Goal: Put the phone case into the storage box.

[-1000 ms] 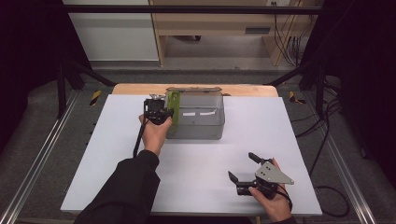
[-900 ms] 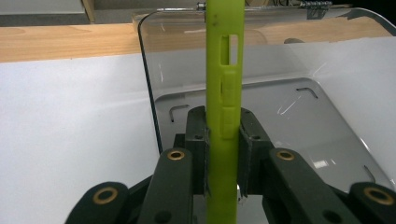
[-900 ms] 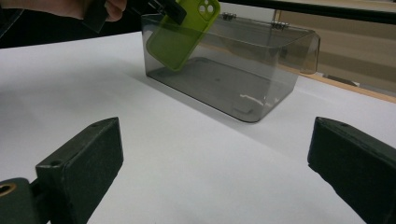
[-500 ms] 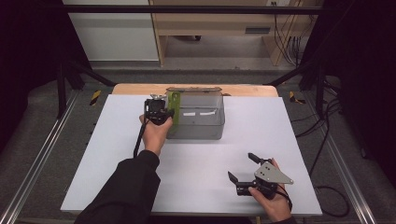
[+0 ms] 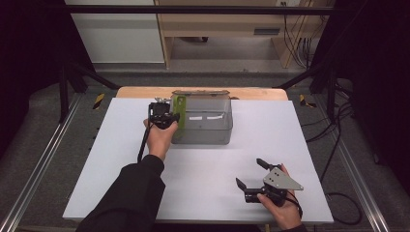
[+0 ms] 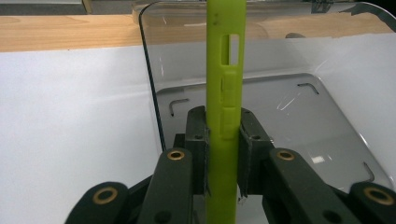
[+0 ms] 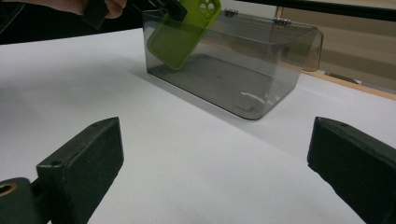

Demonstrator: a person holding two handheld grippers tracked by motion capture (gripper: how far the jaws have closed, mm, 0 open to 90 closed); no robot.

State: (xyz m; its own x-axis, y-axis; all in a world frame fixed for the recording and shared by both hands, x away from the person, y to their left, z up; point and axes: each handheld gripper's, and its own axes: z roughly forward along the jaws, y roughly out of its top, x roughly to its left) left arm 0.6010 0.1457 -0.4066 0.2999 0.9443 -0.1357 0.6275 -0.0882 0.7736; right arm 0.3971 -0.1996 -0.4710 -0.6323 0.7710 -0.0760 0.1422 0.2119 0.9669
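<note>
A lime-green phone case (image 6: pixel 225 93) stands on edge inside the left end of a clear grey box (image 5: pixel 208 133), tilted against its wall. The left gripper (image 6: pixel 223 140) pinches the case's lower part between its fingers (image 6: pixel 196 140). The box sits at the far middle of the white tabletop (image 5: pixel 121 159). Well apart, near the front right corner, the right gripper (image 5: pixel 256 176) rests with fingers (image 7: pixel 88 158) spread wide, holding nothing.

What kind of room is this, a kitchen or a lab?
Most likely a lab or test workshop: a white table framed by metal rails, loose cables on the floor, and hand-held tongs lowering a green phone case into a clear box.
</note>
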